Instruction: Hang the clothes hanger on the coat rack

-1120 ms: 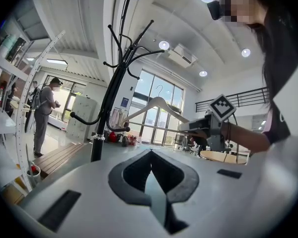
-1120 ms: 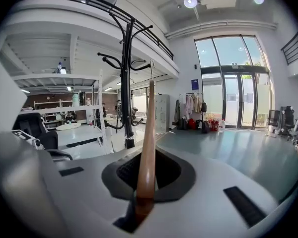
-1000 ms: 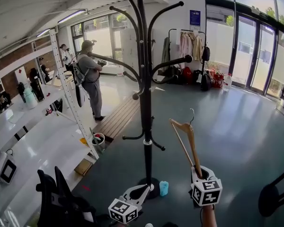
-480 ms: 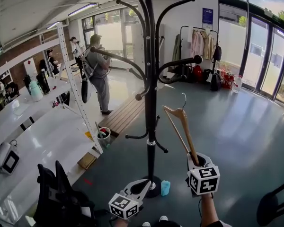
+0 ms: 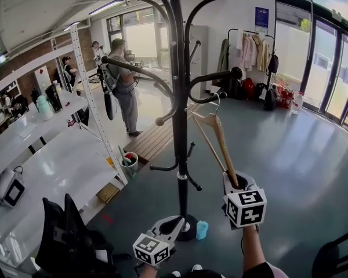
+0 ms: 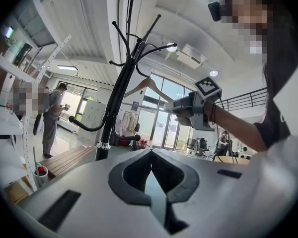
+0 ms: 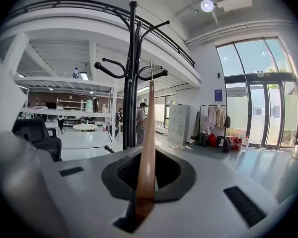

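Grey glossy floor, glazed doors and white shelving make the setting, with the black coat rack [image 5: 180, 126] standing mid-floor as the reference piece. Item one, clothes hanger [image 5: 218, 141]: light tan wood, slim shoulders, thin crossbar, small metal hook [image 5: 218, 102] on top; it is held nearly upright, just right of the rack's pole. Item two, right gripper [image 5: 236, 183]: clenched on the lower end of one wooden shoulder, the wood running up between its jaws in the right gripper view. Item three, left gripper [image 5: 173, 225]: low beside the rack's base, jaws drawn together on nothing. Change noted over the last second: the hanger has risen and drawn in toward the rack, so its hook, formerly well apart from the branches, now sits close beside the lower curved branch [image 5: 211, 80] on the rack's right side. Judgement: approach largely done, hooking not yet done; the hook appears beside the branch, not over it, so a further lift and a slight reach across seem needed. Sundry: small blue object [image 5: 201, 230] by the rack's base; a person [image 5: 124, 86] standing beyond the rack
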Demonstrator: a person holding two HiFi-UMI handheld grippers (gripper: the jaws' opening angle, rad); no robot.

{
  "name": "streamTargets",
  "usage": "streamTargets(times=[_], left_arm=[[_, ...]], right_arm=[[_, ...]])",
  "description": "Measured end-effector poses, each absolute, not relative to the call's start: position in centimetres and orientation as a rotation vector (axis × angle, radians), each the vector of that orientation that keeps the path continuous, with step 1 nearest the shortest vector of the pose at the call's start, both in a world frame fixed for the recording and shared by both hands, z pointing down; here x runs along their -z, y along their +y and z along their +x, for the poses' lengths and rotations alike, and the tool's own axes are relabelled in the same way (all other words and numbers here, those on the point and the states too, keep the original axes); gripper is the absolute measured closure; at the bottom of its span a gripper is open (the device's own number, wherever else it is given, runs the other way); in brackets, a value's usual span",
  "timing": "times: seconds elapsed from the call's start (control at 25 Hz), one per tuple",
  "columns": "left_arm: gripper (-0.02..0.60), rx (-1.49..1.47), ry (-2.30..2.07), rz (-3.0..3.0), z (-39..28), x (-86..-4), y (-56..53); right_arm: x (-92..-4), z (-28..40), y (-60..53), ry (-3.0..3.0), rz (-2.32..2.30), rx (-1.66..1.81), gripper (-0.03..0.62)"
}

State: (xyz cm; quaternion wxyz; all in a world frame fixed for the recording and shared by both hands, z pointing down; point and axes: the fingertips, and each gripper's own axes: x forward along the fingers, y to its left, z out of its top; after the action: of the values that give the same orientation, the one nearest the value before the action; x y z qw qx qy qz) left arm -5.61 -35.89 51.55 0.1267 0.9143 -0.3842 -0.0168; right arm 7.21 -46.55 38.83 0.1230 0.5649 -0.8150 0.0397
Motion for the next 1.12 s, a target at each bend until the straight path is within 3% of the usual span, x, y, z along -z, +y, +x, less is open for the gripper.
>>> streamTargets(times=[0.72, 0.96, 1.12], left_arm=[[0.581, 0.035, -1.23, 2.594, -7.4, -52.1, -36.6], [0.581, 0.025, -1.225, 2.584, -7.8, -52.6, -36.1], [0.581, 0.014, -1.201, 2.582, -7.6, -53.0, -35.5]], right_arm=[[-41.9, 3.5, -48.9, -2.5, 1.526, -0.196, 0.563], [-43.8, 4.8, -48.1, -2.484, 1.607, -0.25, 0.502], [-45.1, 5.5, -46.4, -2.469, 1.624, -0.291, 0.497]])
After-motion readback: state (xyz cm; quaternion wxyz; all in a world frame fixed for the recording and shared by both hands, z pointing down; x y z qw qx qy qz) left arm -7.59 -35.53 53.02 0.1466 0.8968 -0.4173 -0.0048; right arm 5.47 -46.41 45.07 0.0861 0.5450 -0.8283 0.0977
